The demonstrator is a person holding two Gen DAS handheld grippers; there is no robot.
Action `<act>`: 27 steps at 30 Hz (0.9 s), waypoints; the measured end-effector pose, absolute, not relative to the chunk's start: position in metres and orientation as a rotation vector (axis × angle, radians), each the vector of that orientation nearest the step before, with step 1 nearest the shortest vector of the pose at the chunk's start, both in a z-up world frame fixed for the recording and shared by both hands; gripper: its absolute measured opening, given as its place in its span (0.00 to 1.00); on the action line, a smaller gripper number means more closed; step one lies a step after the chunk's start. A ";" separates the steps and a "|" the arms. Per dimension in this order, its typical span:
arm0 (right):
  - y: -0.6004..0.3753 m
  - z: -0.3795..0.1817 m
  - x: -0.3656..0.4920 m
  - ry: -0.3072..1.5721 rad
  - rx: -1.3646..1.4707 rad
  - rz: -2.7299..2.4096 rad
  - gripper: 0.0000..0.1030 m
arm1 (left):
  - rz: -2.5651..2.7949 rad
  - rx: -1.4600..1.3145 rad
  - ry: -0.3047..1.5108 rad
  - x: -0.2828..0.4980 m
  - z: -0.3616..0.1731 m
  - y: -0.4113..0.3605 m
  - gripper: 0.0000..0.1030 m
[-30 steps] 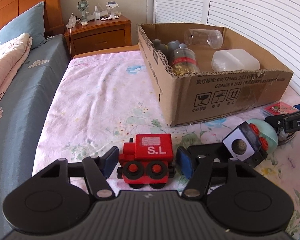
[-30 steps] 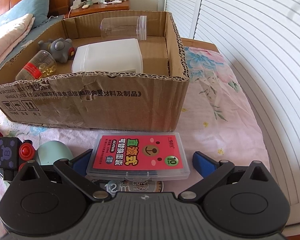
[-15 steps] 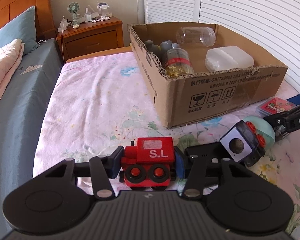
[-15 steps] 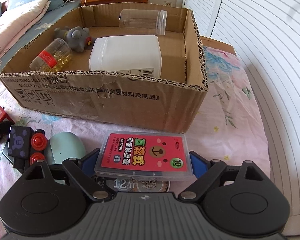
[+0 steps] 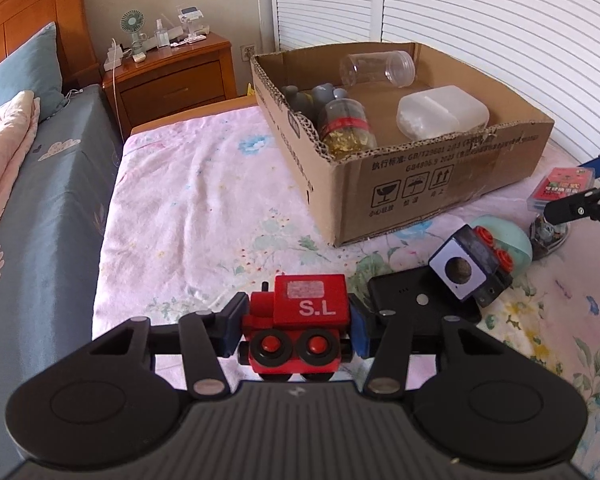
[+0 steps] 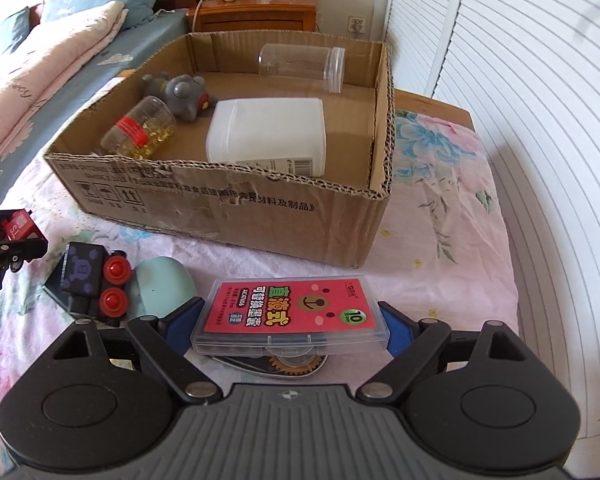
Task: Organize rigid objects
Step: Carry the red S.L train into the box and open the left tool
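Note:
My left gripper (image 5: 296, 330) is shut on a red wooden toy train (image 5: 300, 316) marked S.L and holds it above the bedsheet. My right gripper (image 6: 290, 326) is shut on a clear plastic case with a red label (image 6: 296, 312), lifted above a round tin (image 6: 278, 366). The open cardboard box (image 6: 228, 204) stands ahead, also in the left wrist view (image 5: 440, 184). It holds a clear jar (image 6: 302, 66), a white container (image 6: 270, 136), a capsule bottle (image 6: 140, 132) and a grey toy (image 6: 182, 92).
A black toy train with red wheels (image 6: 94, 280), a pale green dome (image 6: 162, 284) and a black flat device (image 5: 416, 296) lie on the floral sheet before the box. A bed with pillows lies left; a nightstand (image 5: 172, 76) stands behind. White shutters run along the right.
My left gripper closed on the red train and raised it. My right gripper closed on the red-label case and lifted it, with the box now seen from higher.

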State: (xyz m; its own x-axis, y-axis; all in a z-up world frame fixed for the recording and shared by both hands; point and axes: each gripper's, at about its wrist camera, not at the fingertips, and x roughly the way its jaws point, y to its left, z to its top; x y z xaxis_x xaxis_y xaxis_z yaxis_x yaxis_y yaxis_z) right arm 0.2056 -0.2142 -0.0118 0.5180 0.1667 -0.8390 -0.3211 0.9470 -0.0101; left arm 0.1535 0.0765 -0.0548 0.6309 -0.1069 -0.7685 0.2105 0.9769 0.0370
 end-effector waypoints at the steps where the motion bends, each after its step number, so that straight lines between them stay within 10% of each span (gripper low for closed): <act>1: -0.215 -0.009 0.204 0.982 -0.178 0.299 0.89 | -0.189 0.132 0.870 0.152 -0.051 0.076 0.49; 27: -0.219 0.074 0.187 0.762 -0.215 0.393 0.89 | -0.427 0.259 0.749 0.202 0.036 -0.013 0.49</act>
